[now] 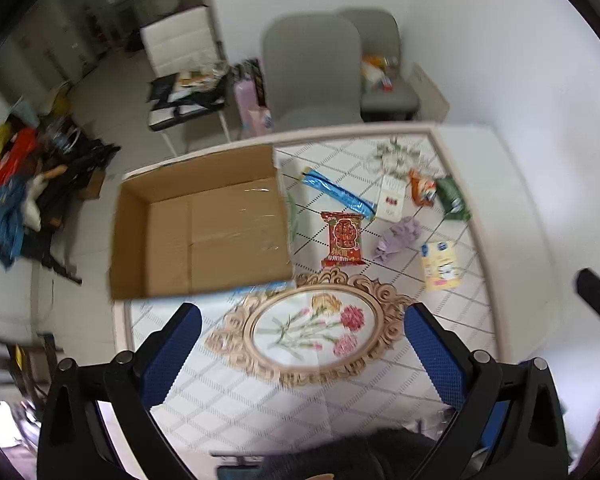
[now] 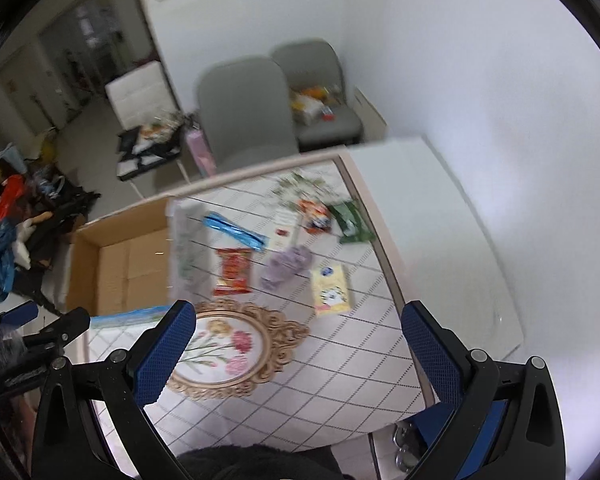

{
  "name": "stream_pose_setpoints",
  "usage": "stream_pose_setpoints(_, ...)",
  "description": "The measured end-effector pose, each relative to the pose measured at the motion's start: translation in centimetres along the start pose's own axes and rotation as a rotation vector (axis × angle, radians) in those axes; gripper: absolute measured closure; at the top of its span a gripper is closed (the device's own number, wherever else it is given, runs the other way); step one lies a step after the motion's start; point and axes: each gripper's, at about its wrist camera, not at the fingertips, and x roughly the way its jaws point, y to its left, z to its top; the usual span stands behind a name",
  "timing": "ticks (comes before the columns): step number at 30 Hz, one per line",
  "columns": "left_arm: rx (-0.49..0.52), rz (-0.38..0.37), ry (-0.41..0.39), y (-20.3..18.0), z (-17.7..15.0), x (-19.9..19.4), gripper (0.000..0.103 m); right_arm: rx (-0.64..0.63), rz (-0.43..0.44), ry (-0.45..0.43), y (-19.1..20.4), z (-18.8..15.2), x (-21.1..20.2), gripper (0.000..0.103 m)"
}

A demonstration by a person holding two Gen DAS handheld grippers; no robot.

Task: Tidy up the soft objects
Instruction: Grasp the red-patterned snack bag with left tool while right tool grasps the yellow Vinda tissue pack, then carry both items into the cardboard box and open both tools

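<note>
Both hand-held grippers are hovering above a table covered with a lattice-print cloth; nothing is being carried yet. The soft items are lying in a loose cluster right of an empty cardboard box: a red snack packet, a blue pouch, a lilac plush item, a yellow tissue pack, a white pack, an orange wrapper and a green bag.

Risk: the packets are lying close together, some touching, so a wide grasp is likely to be catching two at once or pushing a neighbour toward the table edge; slick wrappers may be slipping from the pads. The box is overhanging the table's edge and could tip if nudged.

The left gripper is standing spread wide, touching nothing. The right gripper is likewise spread wide and empty.
</note>
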Motion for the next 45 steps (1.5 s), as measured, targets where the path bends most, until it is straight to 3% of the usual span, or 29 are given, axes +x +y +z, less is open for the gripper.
stream_pose_setpoints(1,0.008,0.005,0.057,-0.5,1.0,2.5,0.000,0.008,-0.001,0.053,-1.2,0.6,2.9,0.000)
stream_pose_setpoints(6,0.003,-0.195,0.283,-3.8,3.7,13.0,0.001,0.057,0.036,0.272,-5.1,2.3,16.7,0.000)
stream_pose_setpoints(7,0.005,-0.207,0.314,-4.7,4.3,15.2,0.006,0.065,0.048,0.311,-5.5,2.4,19.6,0.000)
stream_pose_setpoints(10,0.056,-0.167,0.358,-6.9,5.8,19.4,0.018,0.092,0.091,0.418,-6.0,2.3,27.2,0.001)
stream_pose_setpoints(14,0.092,-0.093,0.446,-8.6,7.7,25.8,0.025,0.092,0.096,0.522,-5.8,1.4,33.7,0.009)
stream_pose_setpoints(17,0.067,-0.073,0.498,-8.6,8.8,29.3,0.027,0.092,0.097,0.584,-5.8,0.5,36.5,0.015)
stream_pose_setpoints(21,0.055,-0.050,0.565,-8.2,9.4,32.7,0.027,0.092,0.097,0.601,-5.8,-0.1,38.3,0.016)
stream_pose_setpoints(24,0.041,-0.052,0.593,-7.7,9.4,34.0,0.028,0.088,0.101,0.617,-5.8,-0.5,39.3,0.019)
stream_pose_setpoints(26,0.035,-0.033,0.607,-7.4,9.1,34.8,0.035,0.095,0.099,0.627,-5.9,-0.8,40.3,0.023)
stream_pose_setpoints(28,0.032,-0.032,0.622,-7.2,8.5,35.7,0.049,0.104,0.096,0.640,-6.3,-1.1,41.3,0.028)
stream_pose_setpoints(32,0.052,-0.016,0.585,-7.2,7.7,35.2,0.055,0.119,0.087,0.656,-6.5,-2.0,43.2,0.035)
stream_pose_setpoints(39,0.041,-0.016,0.533,-7.4,5.9,33.6,0.059,0.073,-0.014,0.639,-5.3,-4.0,45.3,0.037)
stream_pose_setpoints(45,0.011,-0.030,0.511,-7.5,4.7,29.5,0.061,0.096,0.002,0.622,-5.3,-5.2,45.3,0.038)
